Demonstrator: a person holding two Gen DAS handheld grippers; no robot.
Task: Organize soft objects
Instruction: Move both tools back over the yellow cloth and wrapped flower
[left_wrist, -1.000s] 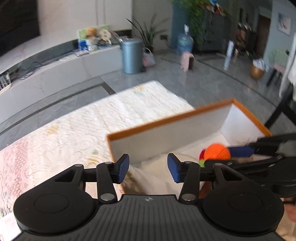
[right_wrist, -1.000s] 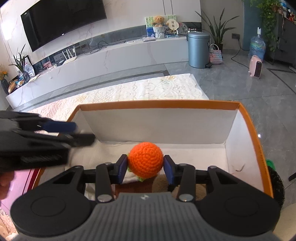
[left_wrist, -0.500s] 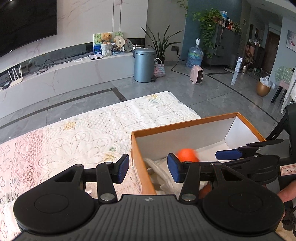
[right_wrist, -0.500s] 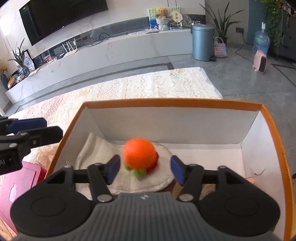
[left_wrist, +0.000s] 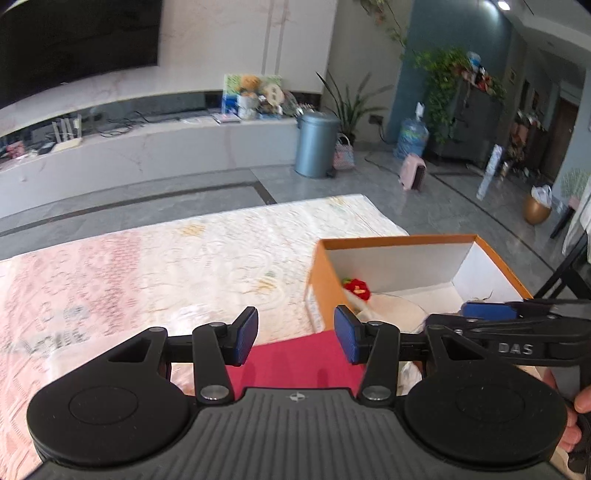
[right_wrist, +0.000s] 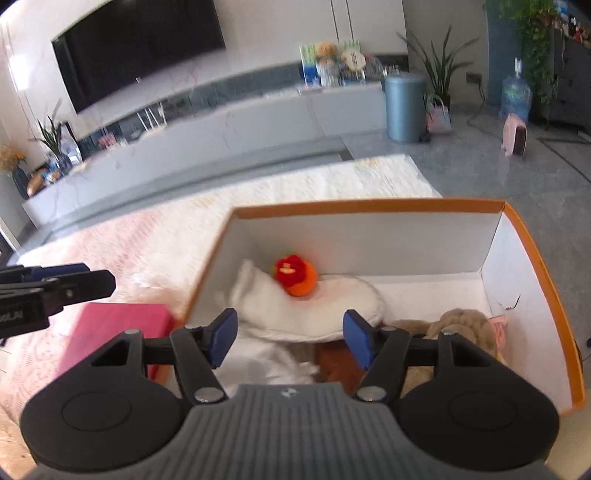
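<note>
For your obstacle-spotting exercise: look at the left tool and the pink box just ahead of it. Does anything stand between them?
Nothing visible does. The left tool hangs open just above the pink box, with only clear air between. The orange box stands further off to the right, and the right tool reaches in from that side, off the path.

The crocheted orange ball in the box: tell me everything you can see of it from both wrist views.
The crocheted ball looks like knitted yarn: orange body, a red flower-like tuft with a yellow centre turned up and left, a hint of green beside it. It lies free inside the orange-rimmed box, near the back left corner, resting on a white cloth. No gripper touches it. In the left wrist view only its red tuft shows behind the box wall.
</note>
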